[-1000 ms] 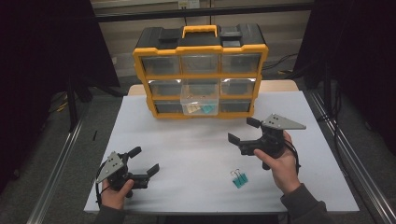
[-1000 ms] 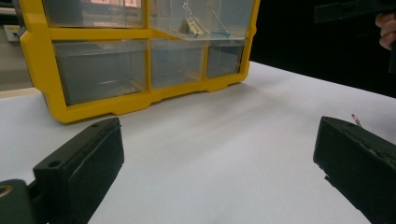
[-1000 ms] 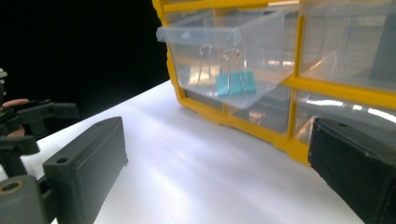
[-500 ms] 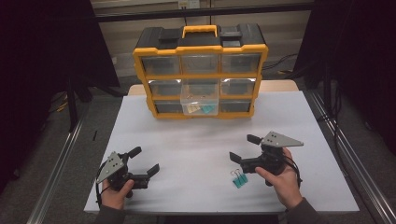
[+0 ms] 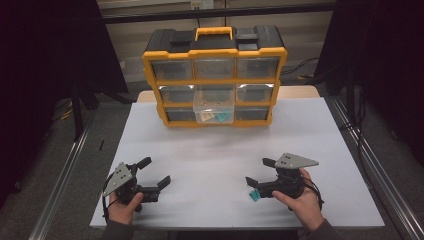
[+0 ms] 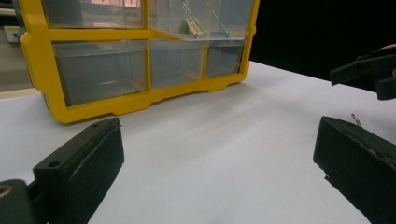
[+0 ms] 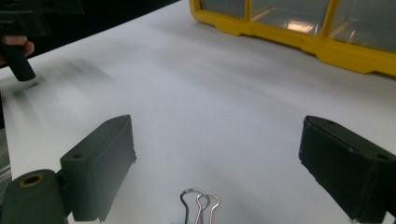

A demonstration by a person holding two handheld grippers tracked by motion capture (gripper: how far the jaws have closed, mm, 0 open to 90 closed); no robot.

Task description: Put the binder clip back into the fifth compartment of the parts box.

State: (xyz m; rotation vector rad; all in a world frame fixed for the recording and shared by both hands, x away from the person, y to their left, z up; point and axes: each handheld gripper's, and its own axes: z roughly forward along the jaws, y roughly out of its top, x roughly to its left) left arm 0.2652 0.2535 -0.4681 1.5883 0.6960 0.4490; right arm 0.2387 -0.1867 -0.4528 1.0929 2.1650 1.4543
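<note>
Binder clip (image 7: pixel 200 203) between wide right jaws

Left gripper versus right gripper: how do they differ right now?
The right gripper has a binder clip lying between its open jaws, which have just been closing; the left gripper has bare white table between its jaws. In the high view, the right gripper sits over the teal clip, while the left gripper is far from it. Both are open, low over the table.
</note>
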